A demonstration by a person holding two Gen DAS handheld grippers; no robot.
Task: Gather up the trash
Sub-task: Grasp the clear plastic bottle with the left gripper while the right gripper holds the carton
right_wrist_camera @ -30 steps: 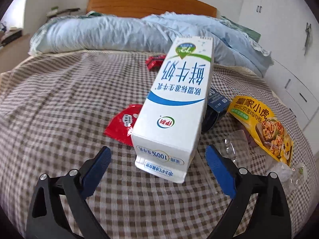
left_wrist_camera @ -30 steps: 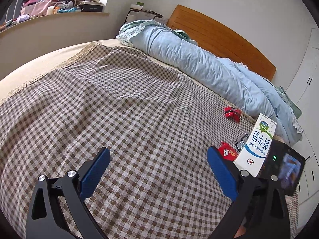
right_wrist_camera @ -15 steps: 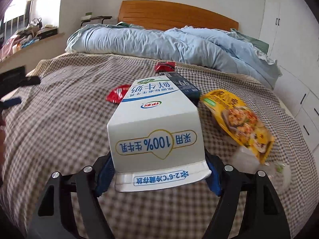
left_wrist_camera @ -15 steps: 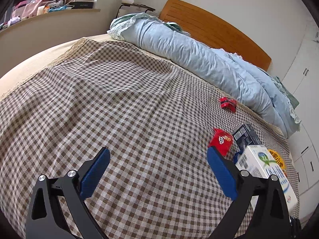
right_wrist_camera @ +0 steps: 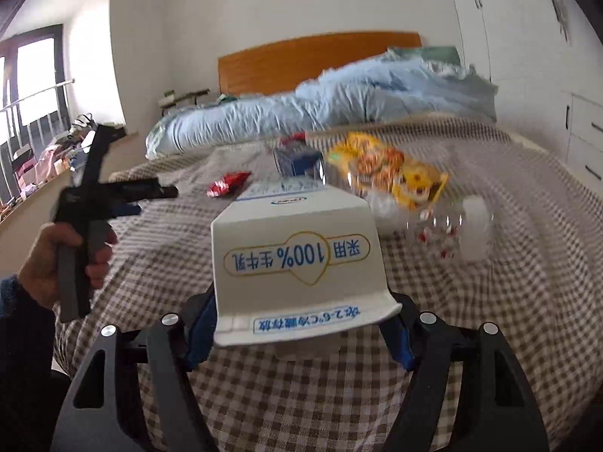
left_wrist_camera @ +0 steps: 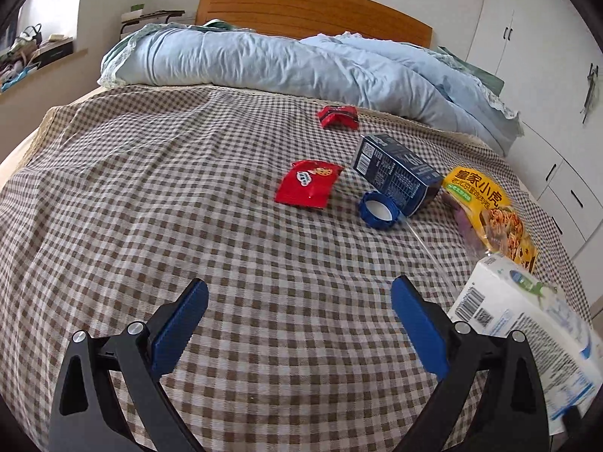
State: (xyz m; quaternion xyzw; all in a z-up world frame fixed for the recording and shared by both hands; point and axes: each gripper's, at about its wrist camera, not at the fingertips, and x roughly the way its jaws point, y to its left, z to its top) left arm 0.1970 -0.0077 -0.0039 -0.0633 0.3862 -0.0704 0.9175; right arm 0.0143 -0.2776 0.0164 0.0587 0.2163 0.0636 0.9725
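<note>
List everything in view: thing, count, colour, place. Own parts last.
milk carton: 1, white, between the right pads
snack packets: 2, red, mid-bed and nearer the duvet
box: 1, dark blue, lying by the yellow bag
cap: 1, blue, touching the box
yellow bag: 1, bed's right side
duvet: 1, light blue, by the headboard
left gripper: open, empty
right gripper: closing on the carton

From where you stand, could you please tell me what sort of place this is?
Most likely a home bedroom: a bed with a wooden headboard, a rumpled light blue duvet and a checked bedspread, with white built-in wardrobes along the wall.
</note>
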